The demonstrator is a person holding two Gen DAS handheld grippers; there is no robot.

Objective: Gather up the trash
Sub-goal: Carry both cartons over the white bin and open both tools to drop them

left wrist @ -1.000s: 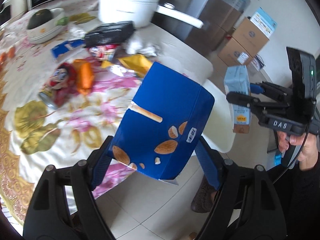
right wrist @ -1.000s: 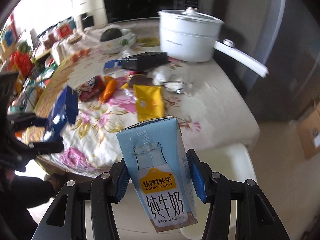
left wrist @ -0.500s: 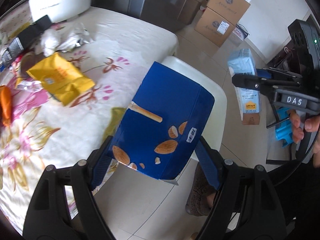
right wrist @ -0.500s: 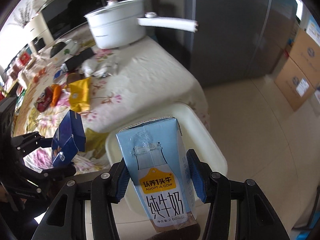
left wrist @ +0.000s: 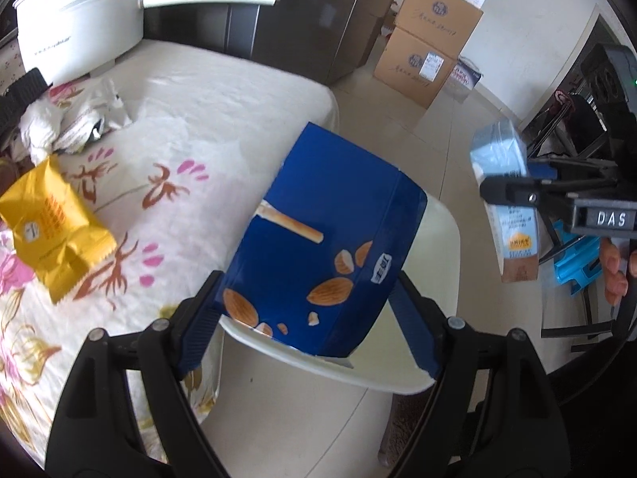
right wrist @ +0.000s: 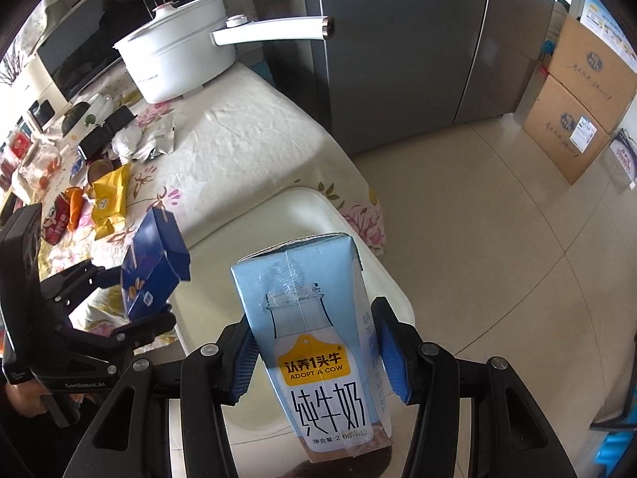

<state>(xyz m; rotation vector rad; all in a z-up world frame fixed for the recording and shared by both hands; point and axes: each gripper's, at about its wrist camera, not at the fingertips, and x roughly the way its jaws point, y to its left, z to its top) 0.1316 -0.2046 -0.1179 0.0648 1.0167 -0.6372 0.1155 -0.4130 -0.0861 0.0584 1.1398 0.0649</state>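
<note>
Left wrist view first: left tongs (left wrist: 306, 306) clamped on a blue snack box (left wrist: 322, 247), tilted, almonds and a biscuit stick printed on its face, held up over the near edge of a cream bin (left wrist: 442, 247) that stands on the floor just beside the bench (left wrist: 223, 119). On the flowered cloth, a yellow packet (left wrist: 55, 231) at the left, crumpled white wrappers (left wrist: 71, 123) farther back, and a white pot (left wrist: 79, 28) with a long handle at the far end. Over to the right, right tongs (left wrist: 513, 187) gripping a pale blue milk carton (left wrist: 509, 207), upright, hanging above the floor just past the bin's far side. Stacked cardboard boxes (left wrist: 426, 51) against the back wall. Now the right wrist view: right tongs (right wrist: 318, 354) squeezed on the milk carton (right wrist: 314, 338), both blue pads pressed to its sides, carton upright with its base over the bin (right wrist: 294, 215). Bin open, pale inside, tucked against the corner of the bench (right wrist: 247, 135). At the left, left tongs (right wrist: 135, 294) holding the blue snack box (right wrist: 155, 267) at a slant, level with the bin's left edge. Farther along the bench, the yellow packet (right wrist: 109, 195), a red can (right wrist: 57, 219) lying flat with an orange wrapper (right wrist: 75, 207) beside it, the white wrappers (right wrist: 143, 139), the white pot (right wrist: 179, 59). Grey fridge (right wrist: 418, 51) behind, cardboard boxes (right wrist: 573, 99) at the right on the tiled floor (right wrist: 497, 239).
</note>
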